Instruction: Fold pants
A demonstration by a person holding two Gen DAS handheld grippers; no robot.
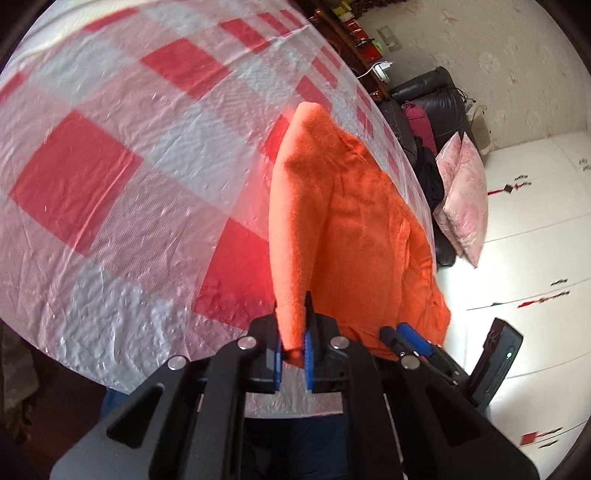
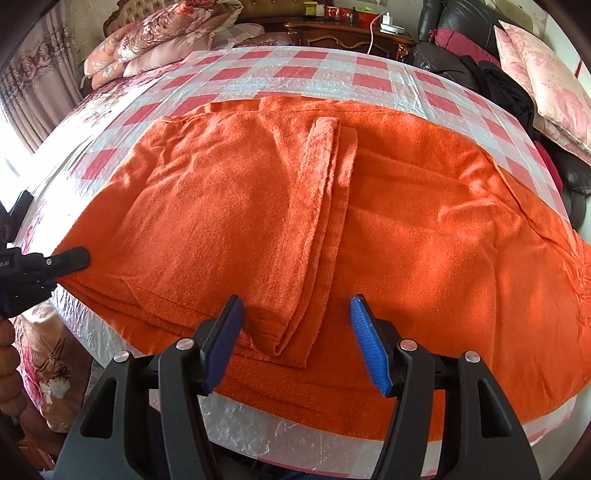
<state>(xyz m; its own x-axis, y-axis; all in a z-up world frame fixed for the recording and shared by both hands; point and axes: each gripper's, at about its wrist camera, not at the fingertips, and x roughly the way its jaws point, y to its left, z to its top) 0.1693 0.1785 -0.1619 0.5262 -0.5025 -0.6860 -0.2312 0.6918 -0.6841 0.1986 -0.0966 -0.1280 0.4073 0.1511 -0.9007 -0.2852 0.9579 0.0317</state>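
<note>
Here we see a bed (image 2: 373, 79) under a red-and-white checked plastic cover, taking up most of both views; pink floral pillows (image 2: 159, 40) pile at its head, a dark wooden nightstand (image 2: 343, 33) stands behind it, and a black leather chair (image 1: 428, 107) with a pink cushion (image 1: 465, 192) sits just beside the far edge; white wardrobe doors (image 1: 535, 236) fill the right of the left wrist view. Nothing lies on the orange pants (image 2: 332, 221) themselves; they spread across the near part of the cover, long axis running left to right in the right wrist view, one layer already folded over the left half, its edge running away from us near the middle. Our left gripper (image 1: 293, 347) has its blue pads pinched tight on a raised fold at the pants' left end; our right gripper (image 2: 295, 347) hovers with jaws wide apart over the near hem, pads either side of the folded corner, gripping nothing.
</note>
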